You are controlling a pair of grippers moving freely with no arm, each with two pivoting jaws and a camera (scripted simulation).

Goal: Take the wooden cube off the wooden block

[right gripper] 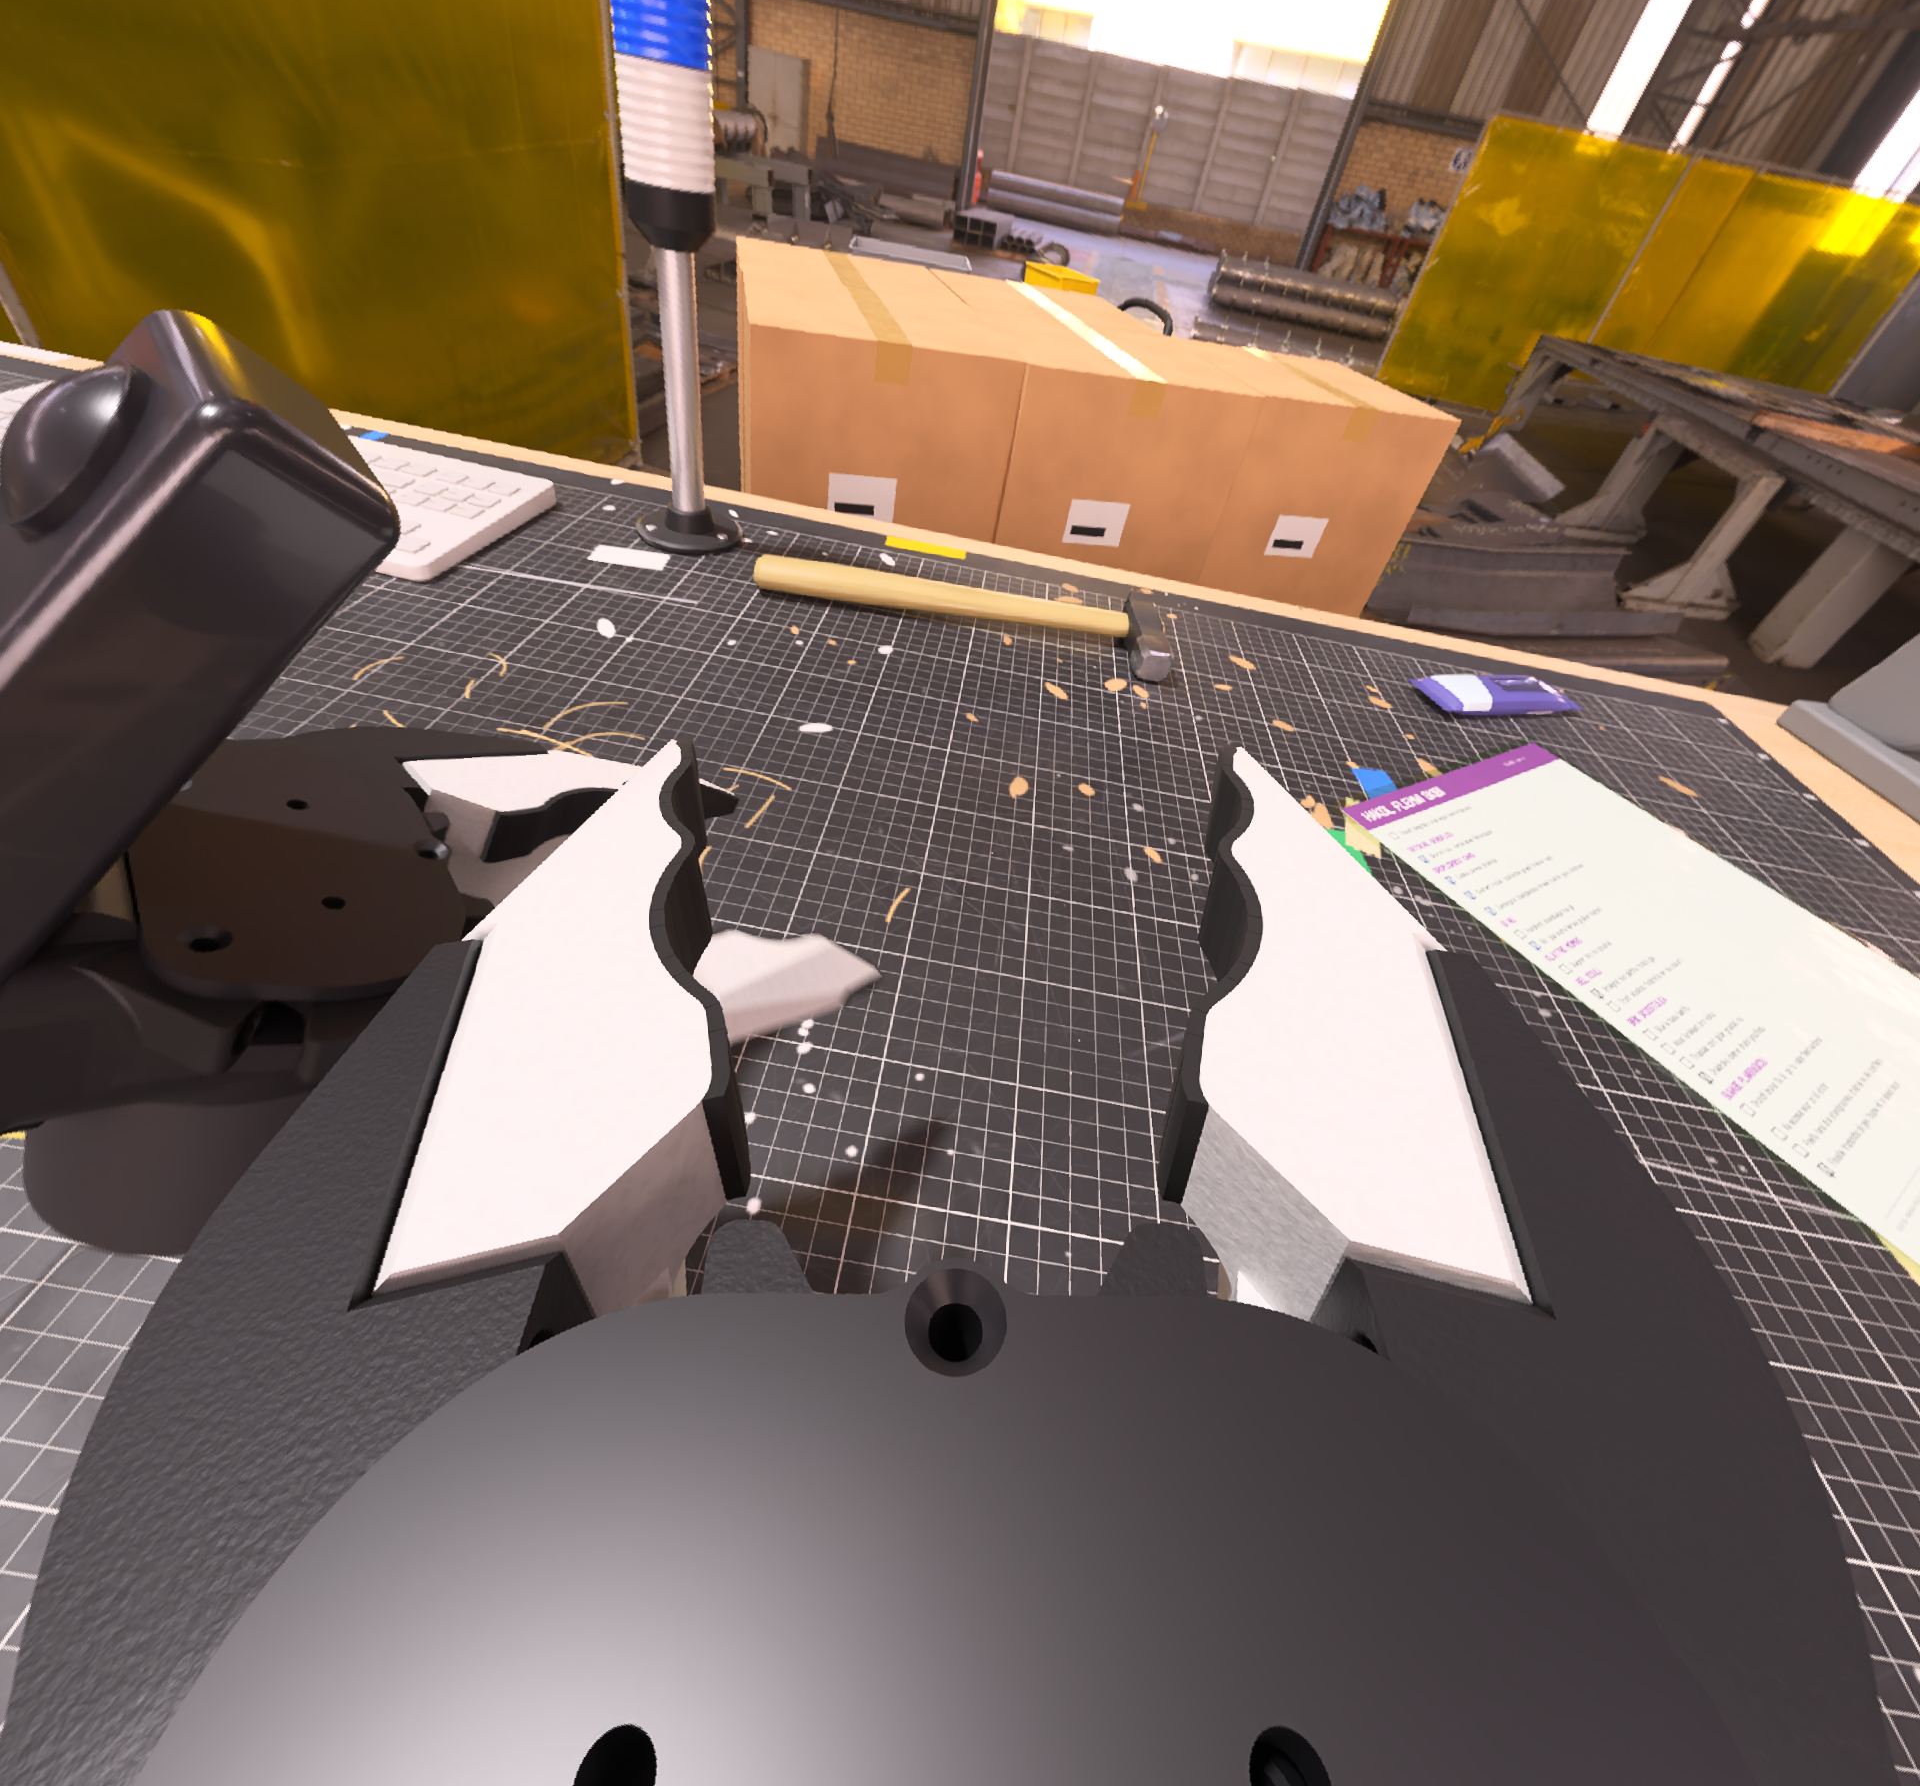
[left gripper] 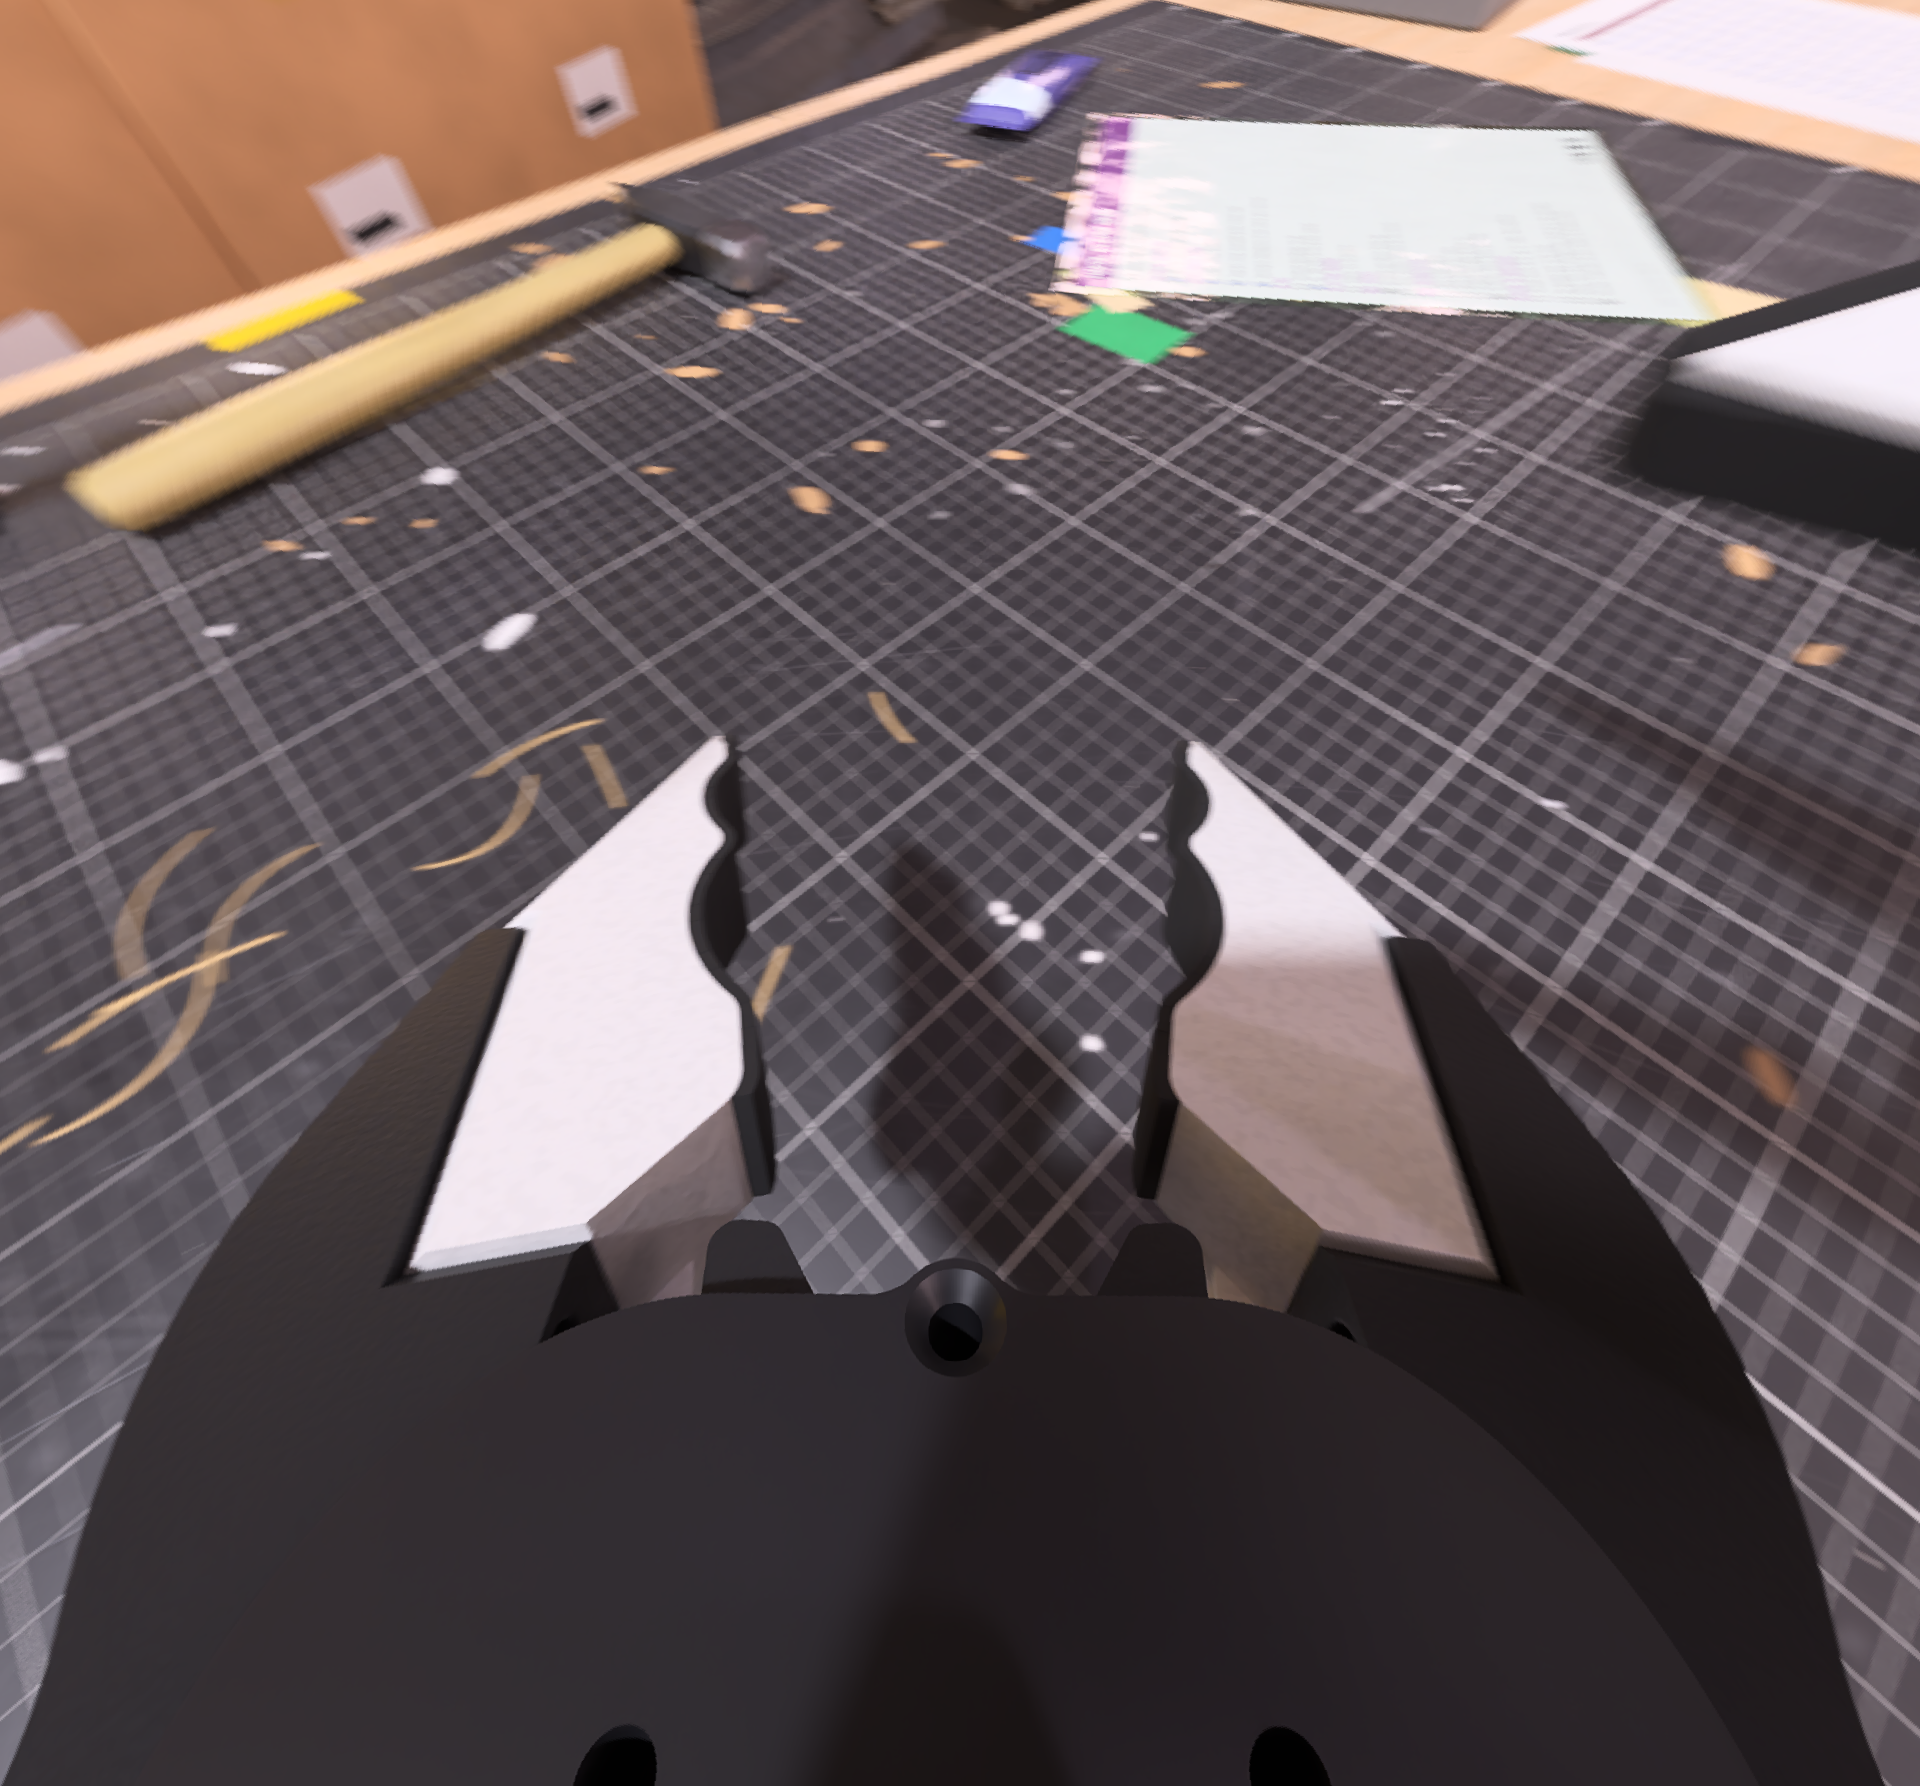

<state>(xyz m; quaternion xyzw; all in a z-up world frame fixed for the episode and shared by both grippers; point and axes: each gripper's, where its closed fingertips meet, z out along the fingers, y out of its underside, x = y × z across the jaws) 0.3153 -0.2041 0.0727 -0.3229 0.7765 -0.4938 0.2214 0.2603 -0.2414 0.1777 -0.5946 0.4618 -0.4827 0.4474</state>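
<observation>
No wooden cube or wooden block shows in either view. My left gripper (left gripper: pixel 956 760) is open and empty, its white fingers spread a little above the dark gridded cutting mat (left gripper: pixel 935 541). My right gripper (right gripper: pixel 956 760) is also open and empty above the same mat (right gripper: pixel 987 905). In the right wrist view the left gripper's black body (right gripper: pixel 291 884) sits close at the left, and one of its white fingers (right gripper: pixel 790 978) reaches in behind my right gripper's left finger. What lies under that body is hidden.
A wooden-handled hammer (left gripper: pixel 395 375) (right gripper: pixel 956 598) lies near the mat's far edge. A printed sheet (left gripper: pixel 1371 219) (right gripper: pixel 1662 967), a purple packet (right gripper: pixel 1496 695) and a black-and-white box (left gripper: pixel 1808 406) lie to the right. Cardboard boxes (right gripper: pixel 1091 427), a signal tower pole (right gripper: pixel 681 386) and a keyboard (right gripper: pixel 447 500) stand beyond.
</observation>
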